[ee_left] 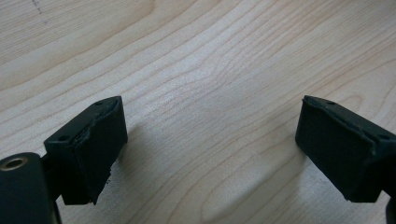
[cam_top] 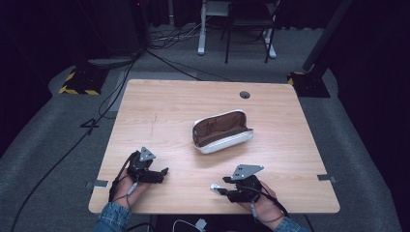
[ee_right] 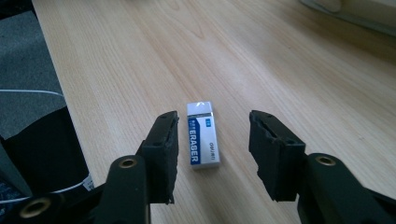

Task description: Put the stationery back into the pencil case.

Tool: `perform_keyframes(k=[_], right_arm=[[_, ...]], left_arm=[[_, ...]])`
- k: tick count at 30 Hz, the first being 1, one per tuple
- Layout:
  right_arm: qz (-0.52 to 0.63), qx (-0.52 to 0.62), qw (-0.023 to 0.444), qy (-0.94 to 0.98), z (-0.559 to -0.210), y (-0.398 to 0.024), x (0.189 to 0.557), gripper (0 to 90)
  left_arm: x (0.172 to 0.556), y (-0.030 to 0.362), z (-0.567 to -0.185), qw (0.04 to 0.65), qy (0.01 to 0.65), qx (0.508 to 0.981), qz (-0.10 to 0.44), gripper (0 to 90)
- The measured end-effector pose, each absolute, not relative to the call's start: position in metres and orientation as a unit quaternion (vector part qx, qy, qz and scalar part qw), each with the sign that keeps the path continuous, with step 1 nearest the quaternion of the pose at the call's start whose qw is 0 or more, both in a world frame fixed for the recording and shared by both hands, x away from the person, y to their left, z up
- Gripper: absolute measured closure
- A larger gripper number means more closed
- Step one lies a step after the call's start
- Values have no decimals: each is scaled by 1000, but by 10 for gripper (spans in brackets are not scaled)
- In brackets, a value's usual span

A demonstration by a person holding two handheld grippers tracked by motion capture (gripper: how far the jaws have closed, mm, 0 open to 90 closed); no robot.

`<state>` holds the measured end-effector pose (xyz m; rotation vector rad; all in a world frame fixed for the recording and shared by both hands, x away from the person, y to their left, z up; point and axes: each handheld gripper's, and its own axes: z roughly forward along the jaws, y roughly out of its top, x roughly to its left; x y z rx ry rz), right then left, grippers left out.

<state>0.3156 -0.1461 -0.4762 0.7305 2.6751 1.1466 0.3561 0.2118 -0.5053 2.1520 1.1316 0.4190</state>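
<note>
Right claw (ee_right: 212,154) low over the near edge of the desk (cam_top: 174,104), straddling a white eraser (ee_right: 202,134) with a blue label. Eraser flat on the wood, lying lengthwise between the 2 black jaws, a clear gap of bare wood on each side, pads not pressing on it: released, nothing grasped. In the high view, right claw (cam_top: 218,188) at the near right of the desk, held in the person's right hand (cam_top: 263,205), the grey three-cornered plate on top, the eraser (cam_top: 216,187) a small pale shape at its tip.

Left claw (ee_left: 210,149) spread wide, jaws well apart, bare wood grain between them, nothing held: released. In the high view, left claw (cam_top: 164,172) at the near left of the desk, gripped by the left hand (cam_top: 129,186), denim sleeve (cam_top: 112,217) at the bottom edge, tips pointing toward the middle of the desk.

Open pencil case (cam_top: 221,131) near the desk's centre, white outside, brown lining showing, lying tilted with its mouth upward, well apart from both claws and from the eraser. Corner of the case (ee_right: 359,11) at the top right of the right gripper view. Small round cable hole (cam_top: 244,95) near the far edge of the desk. Grey carpet (cam_top: 58,145) around the desk, cables (cam_top: 159,58) trailing across it beyond the far edge.
</note>
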Motion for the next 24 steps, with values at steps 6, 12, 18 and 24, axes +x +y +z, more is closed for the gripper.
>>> perform_keyframes(k=[6, 12, 18, 24], right_arm=[[369, 237, 68, 896, -481, -138, 318, 590], [347, 223, 79, 908, -486, -131, 317, 687], [338, 215, 85, 912, -487, -129, 317, 722], [337, 215, 85, 913, -487, -129, 317, 728]], left_arm=[[356, 212, -505, 331, 433, 823, 160, 95], [356, 212, -505, 331, 433, 823, 160, 95], [356, 212, -505, 331, 433, 823, 161, 95], [356, 212, -505, 331, 433, 823, 161, 95]])
